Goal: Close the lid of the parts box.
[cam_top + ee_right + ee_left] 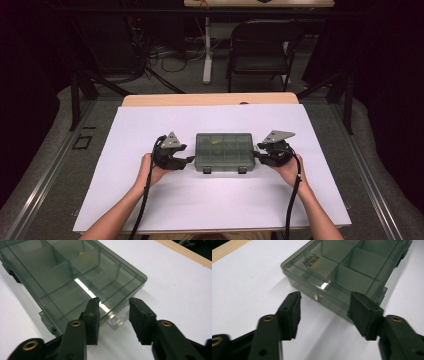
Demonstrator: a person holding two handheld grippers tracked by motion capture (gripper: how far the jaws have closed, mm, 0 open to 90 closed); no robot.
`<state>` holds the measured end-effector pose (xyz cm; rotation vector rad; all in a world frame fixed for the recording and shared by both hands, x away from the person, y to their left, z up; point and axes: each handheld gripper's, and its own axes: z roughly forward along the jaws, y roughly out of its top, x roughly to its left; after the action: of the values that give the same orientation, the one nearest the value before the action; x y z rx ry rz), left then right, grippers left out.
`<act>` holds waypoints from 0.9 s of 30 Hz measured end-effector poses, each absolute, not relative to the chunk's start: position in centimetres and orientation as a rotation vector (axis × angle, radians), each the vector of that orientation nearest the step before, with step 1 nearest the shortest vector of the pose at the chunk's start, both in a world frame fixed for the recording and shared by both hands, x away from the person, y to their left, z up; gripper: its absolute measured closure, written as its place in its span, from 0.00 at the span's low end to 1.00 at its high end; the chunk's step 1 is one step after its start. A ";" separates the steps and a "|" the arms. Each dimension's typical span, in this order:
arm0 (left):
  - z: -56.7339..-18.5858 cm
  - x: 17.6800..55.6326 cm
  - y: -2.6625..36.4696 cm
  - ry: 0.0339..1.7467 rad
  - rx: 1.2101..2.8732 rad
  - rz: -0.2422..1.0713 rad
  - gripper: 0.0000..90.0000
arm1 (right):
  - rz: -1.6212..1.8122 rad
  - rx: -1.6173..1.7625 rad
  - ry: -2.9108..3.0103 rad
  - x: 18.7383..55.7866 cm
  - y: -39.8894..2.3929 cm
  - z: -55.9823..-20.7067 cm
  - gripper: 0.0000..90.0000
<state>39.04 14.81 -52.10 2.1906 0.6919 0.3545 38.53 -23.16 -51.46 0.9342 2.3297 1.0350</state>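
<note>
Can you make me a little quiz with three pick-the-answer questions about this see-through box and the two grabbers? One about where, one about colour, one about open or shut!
1. Where does the smoky grey see-through plastic compartment box lie?
A. Between the left gripper and the right gripper
B. On the black chair
C. In the person's hand

2. What colour is the small piece inside the box?
A. Red
B. Yellow
C. Blue

3. How is the box's lid?
A. Taken off
B. Standing up open
C. Lying flat and closed

Answers: 1 A, the high view shows a gripper at each end of the box on the white sheet. 2 B, a yellow speck sits in one compartment. 3 C, the lid lies flat on the box in all three views.
</note>
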 end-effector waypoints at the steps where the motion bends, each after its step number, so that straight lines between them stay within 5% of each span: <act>1: -52.1 39.0 15.2 0.704 2.187 0.359 0.40 | 1.031 0.947 2.328 38.5 -23.3 -51.4 0.59; 14: -52.2 37.6 18.4 0.822 2.154 0.423 0.12 | 1.036 1.080 2.257 37.2 -26.3 -51.3 0.19; 27: -53.1 36.0 20.3 0.897 2.162 0.458 0.00 | 1.022 1.106 2.249 35.2 -27.3 -52.4 0.07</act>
<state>36.03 20.33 -53.15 2.1617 0.8971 0.4581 35.19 -27.26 -52.40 1.1059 2.2491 1.0217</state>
